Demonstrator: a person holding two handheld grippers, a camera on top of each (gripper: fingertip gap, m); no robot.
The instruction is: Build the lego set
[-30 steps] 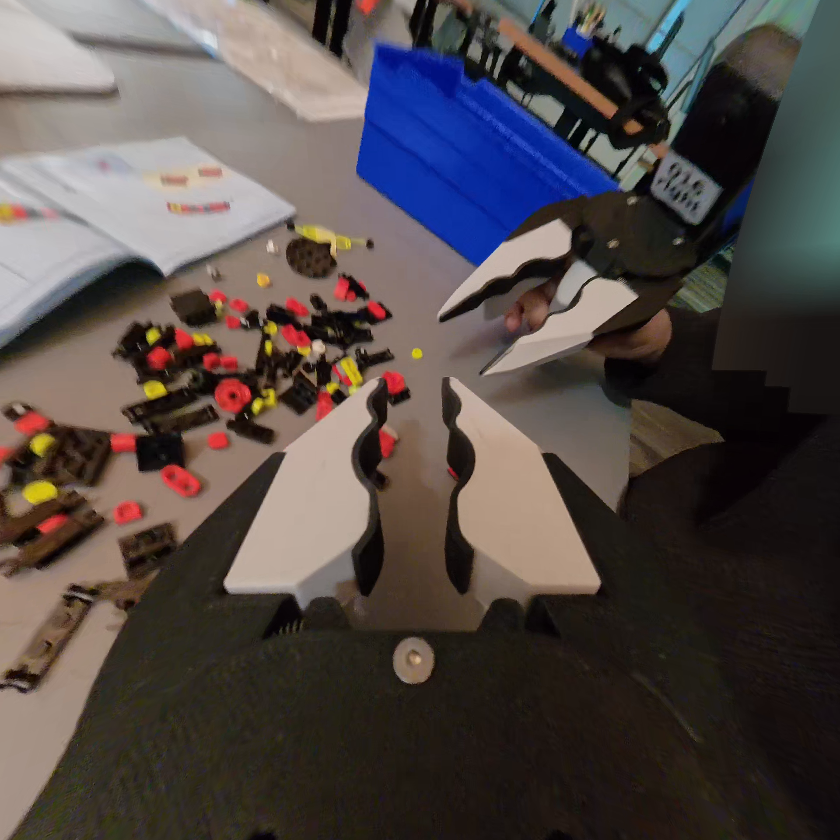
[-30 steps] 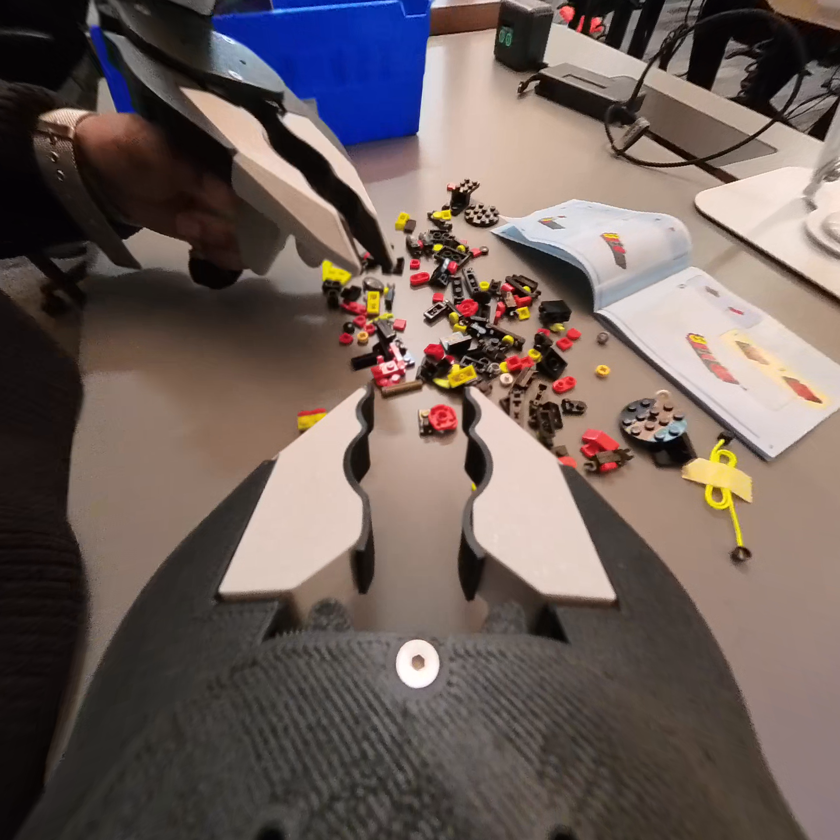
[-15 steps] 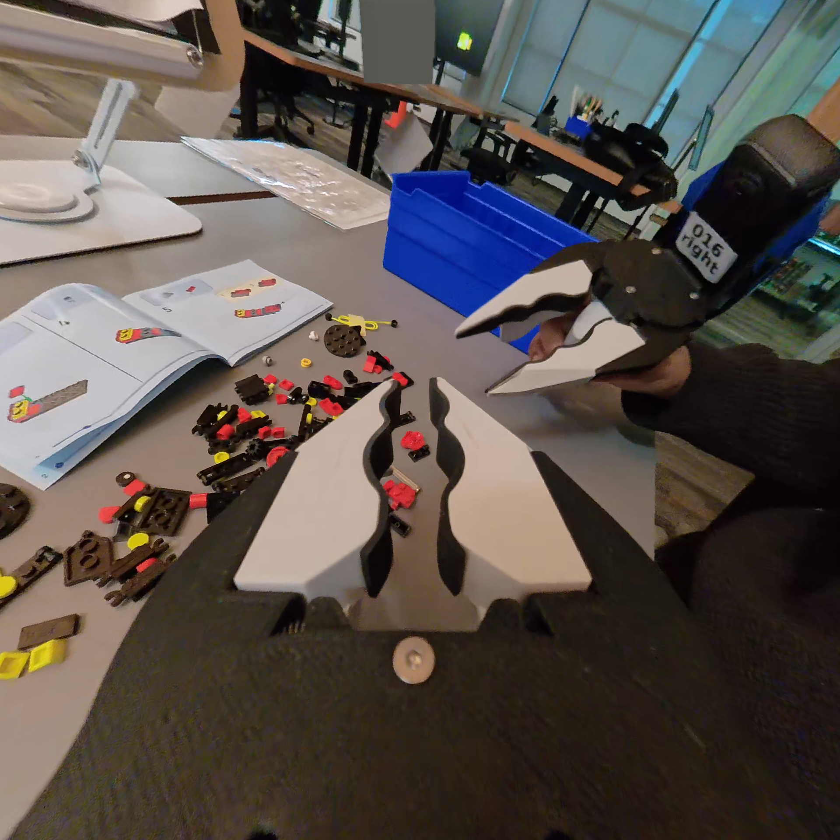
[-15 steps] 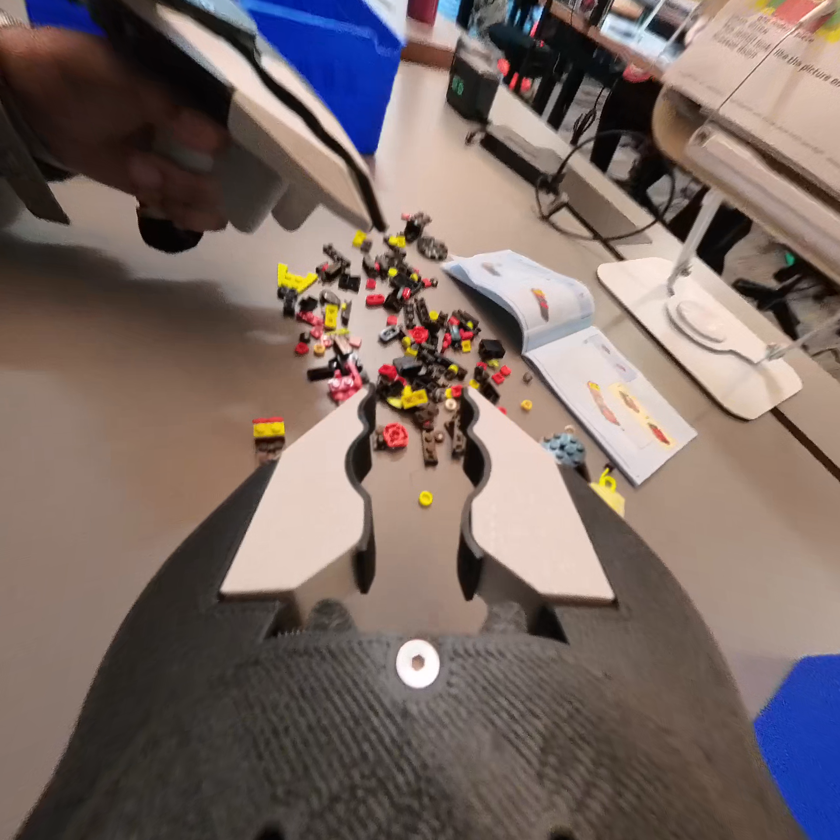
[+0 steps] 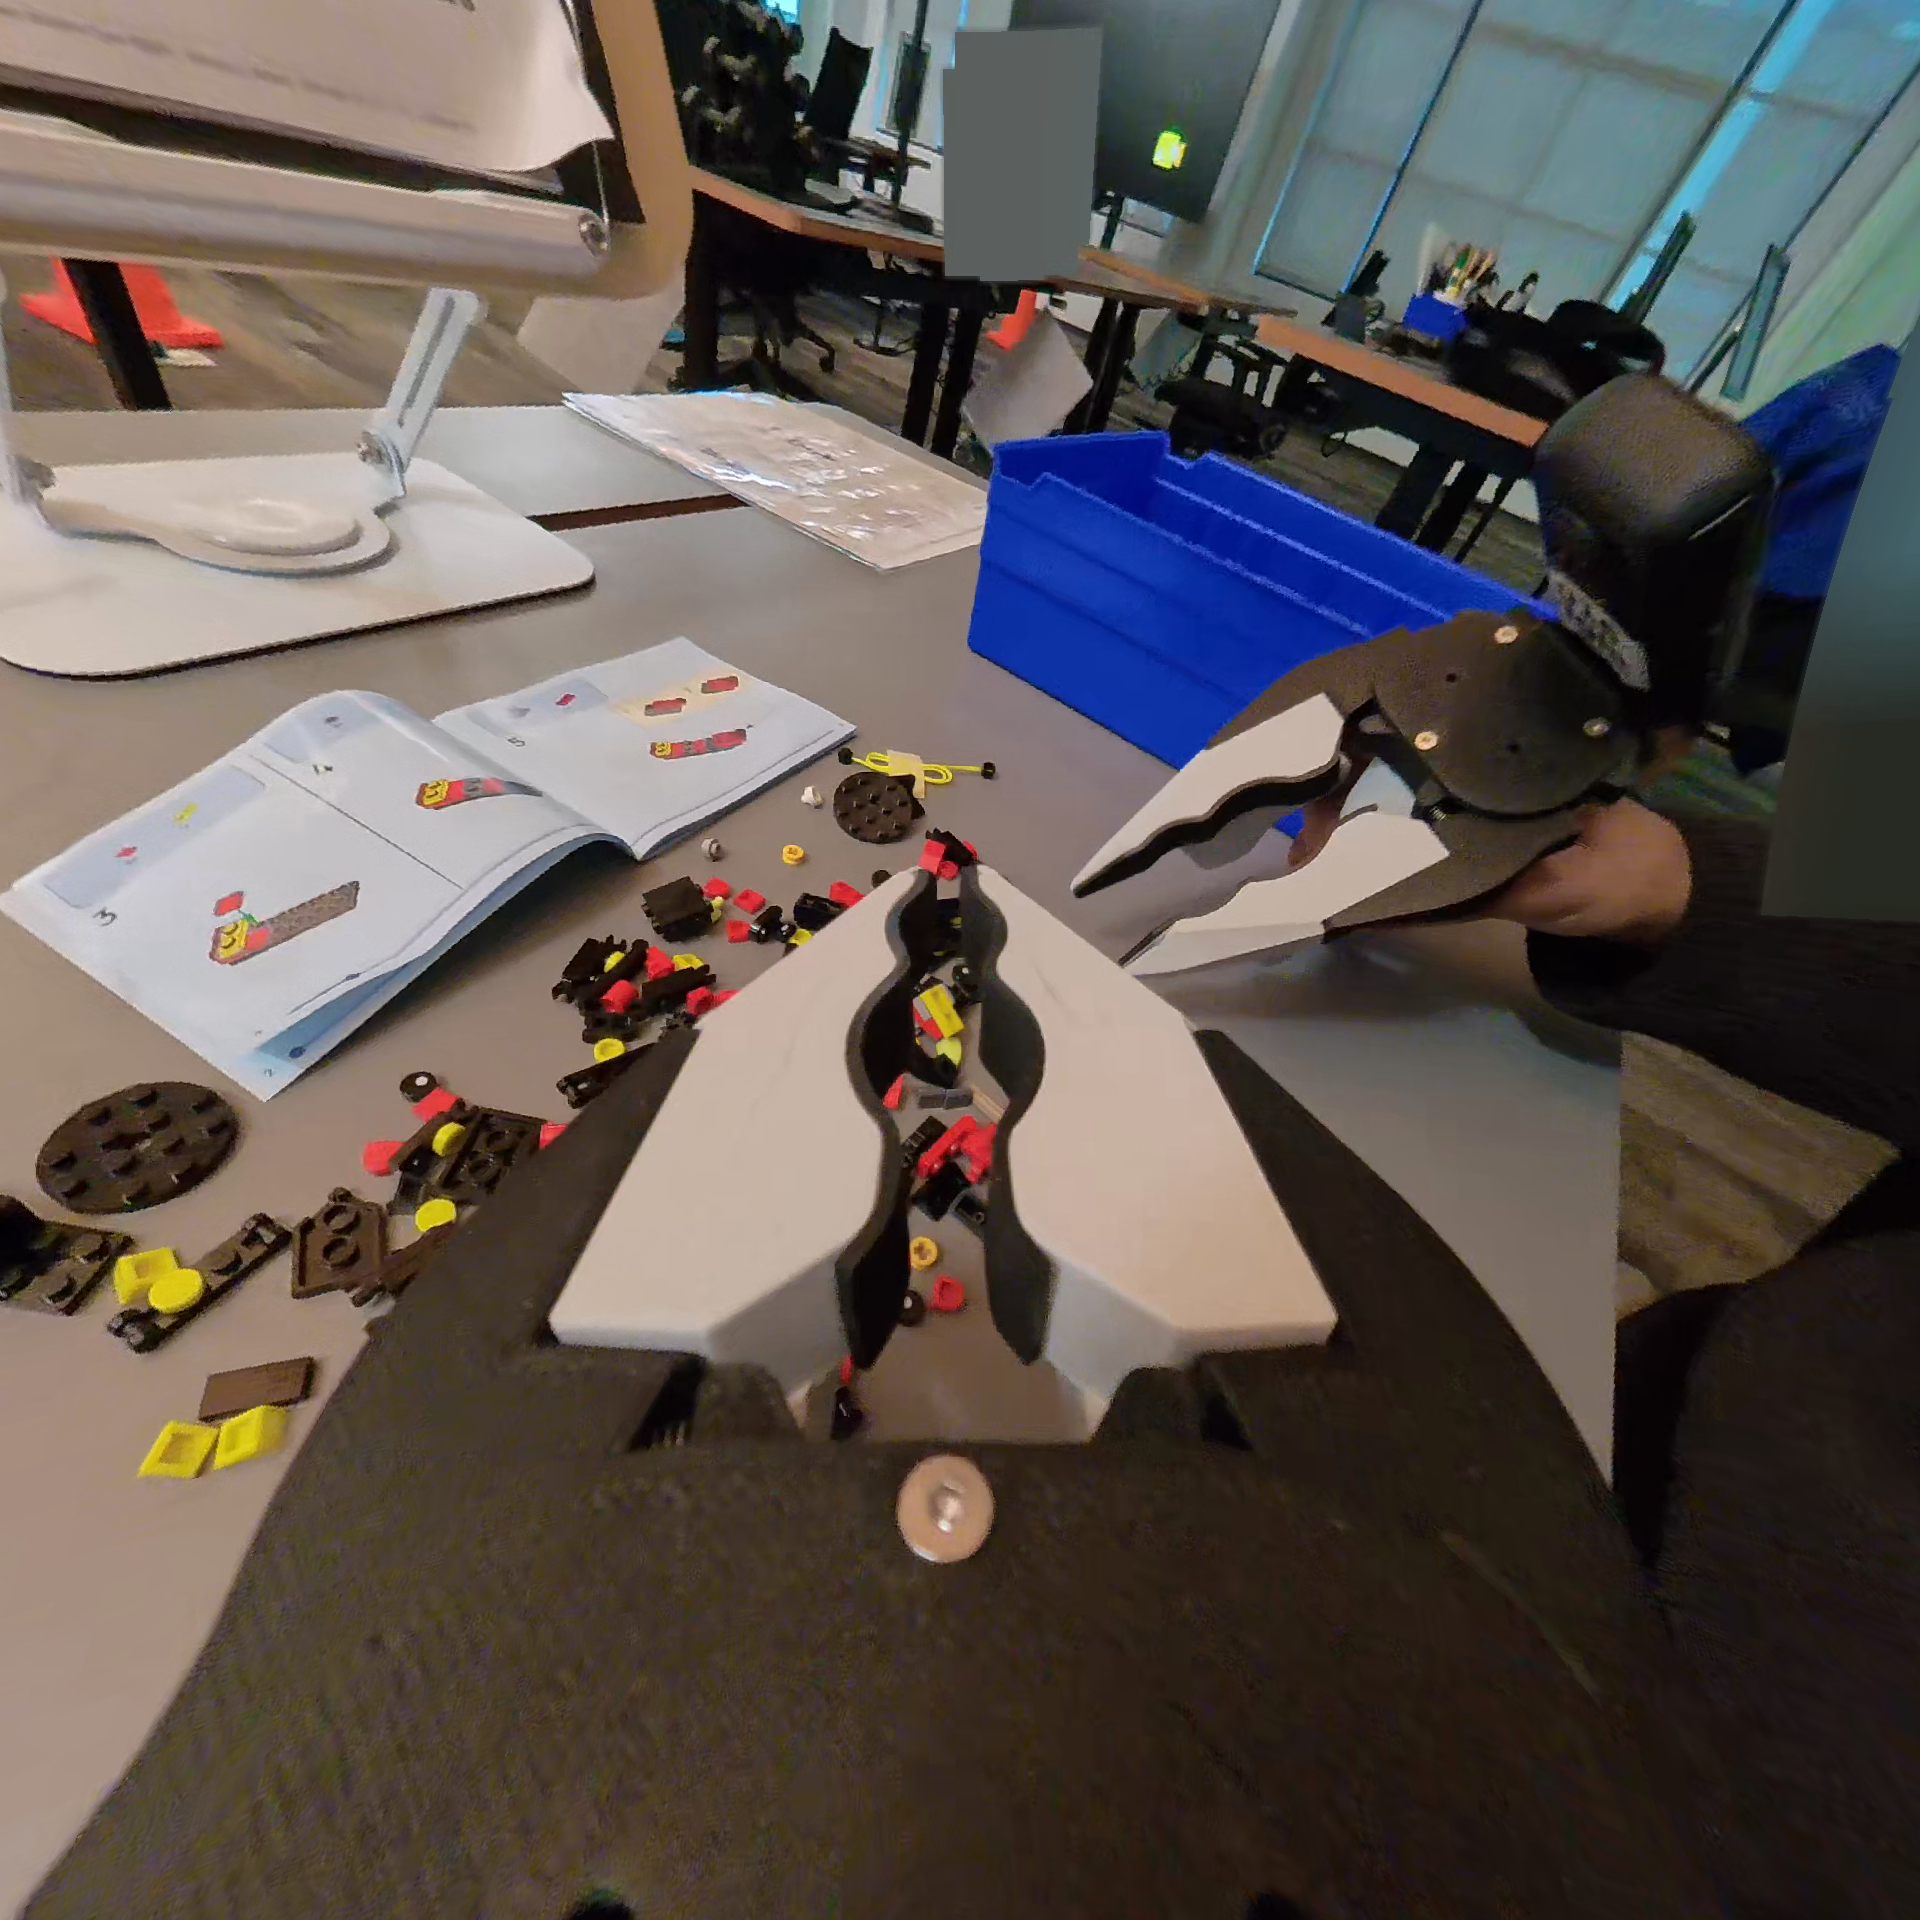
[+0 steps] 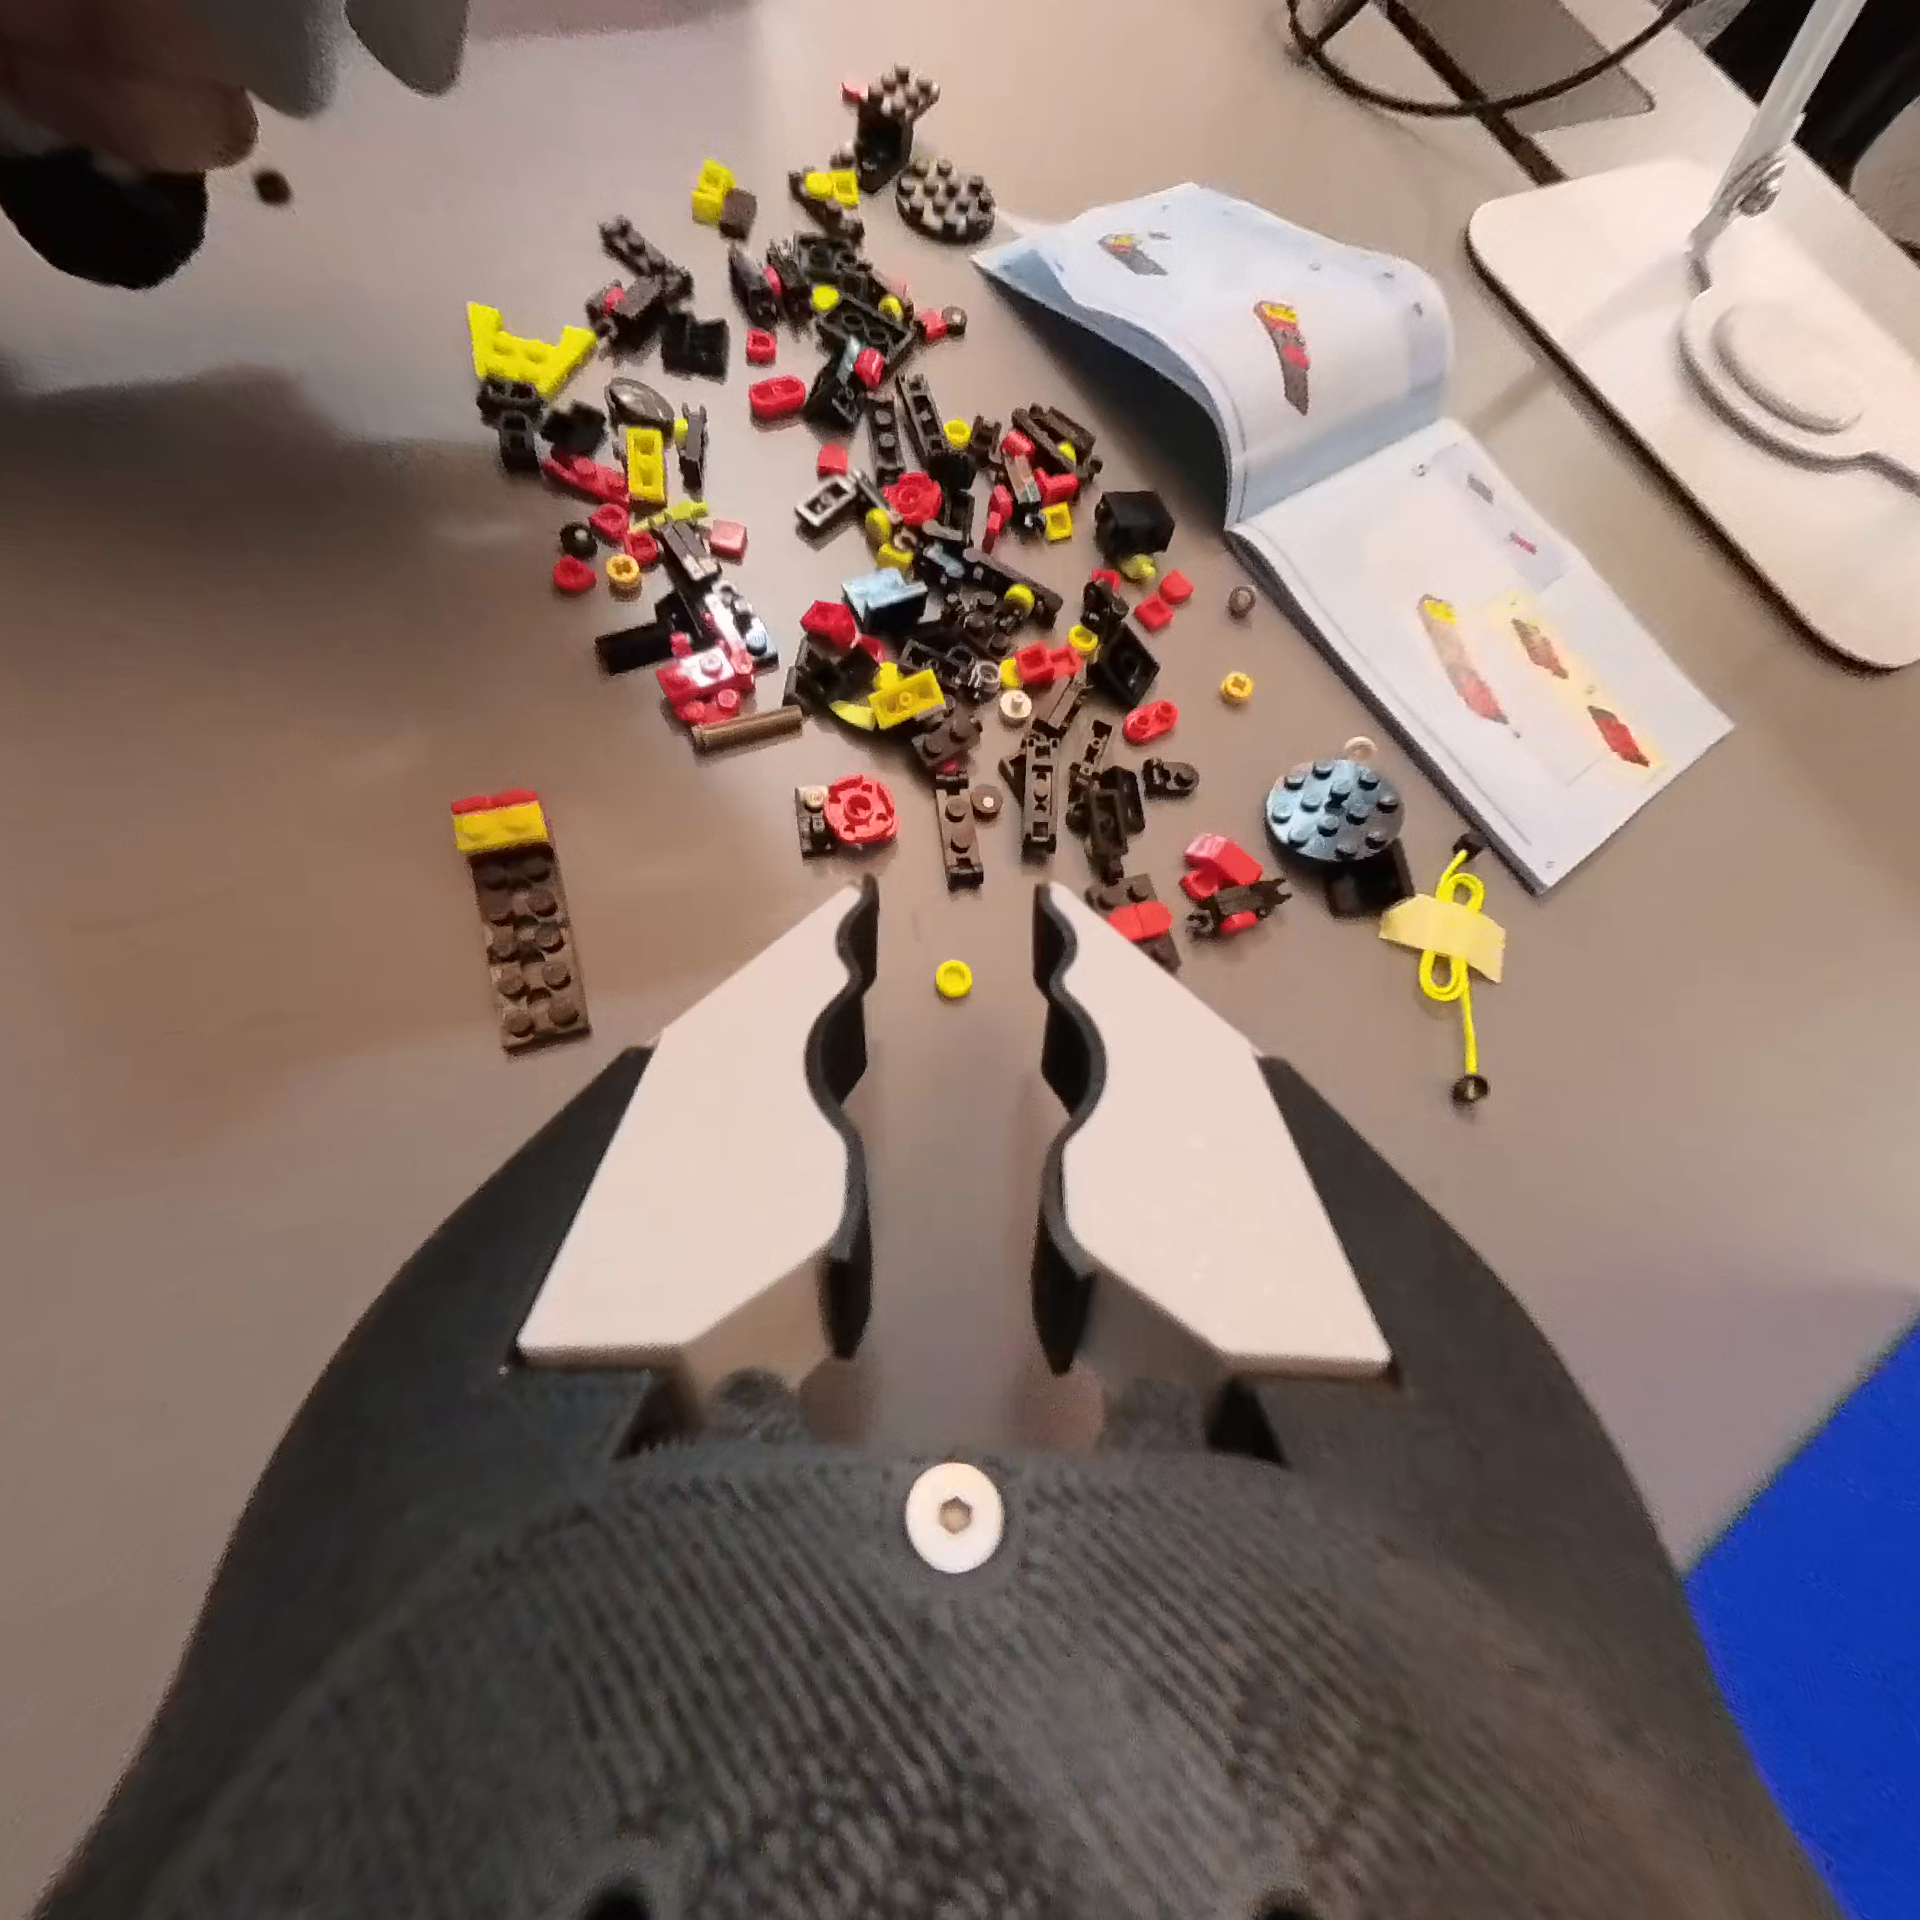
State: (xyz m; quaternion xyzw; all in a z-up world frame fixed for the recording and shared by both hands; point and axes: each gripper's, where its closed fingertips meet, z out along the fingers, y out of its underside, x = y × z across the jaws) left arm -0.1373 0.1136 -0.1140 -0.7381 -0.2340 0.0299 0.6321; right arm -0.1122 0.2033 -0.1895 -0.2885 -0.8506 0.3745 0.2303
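Loose red, yellow and black lego pieces lie in a pile on the grey table; the pile also shows in the left wrist view. A partly built brown plate with yellow and red bricks lies left of the pile. My right gripper is open and empty above the pile's near edge, with a small yellow round stud on the table between its fingers. It also shows in the left wrist view. My left gripper hangs over the pile with its tips nearly together and nothing seen held.
An open instruction booklet lies right of the pile. A blue bin stands behind. A white stand base sits at the far right. A yellow string and a round studded plate lie near the booklet. The grippers' ends are close to 12 centimetres from one another.
My left gripper's fingers have closed from a clear gap to nearly touching, and its view has tilted up. My right gripper has pulled back and now looks down on the pile.
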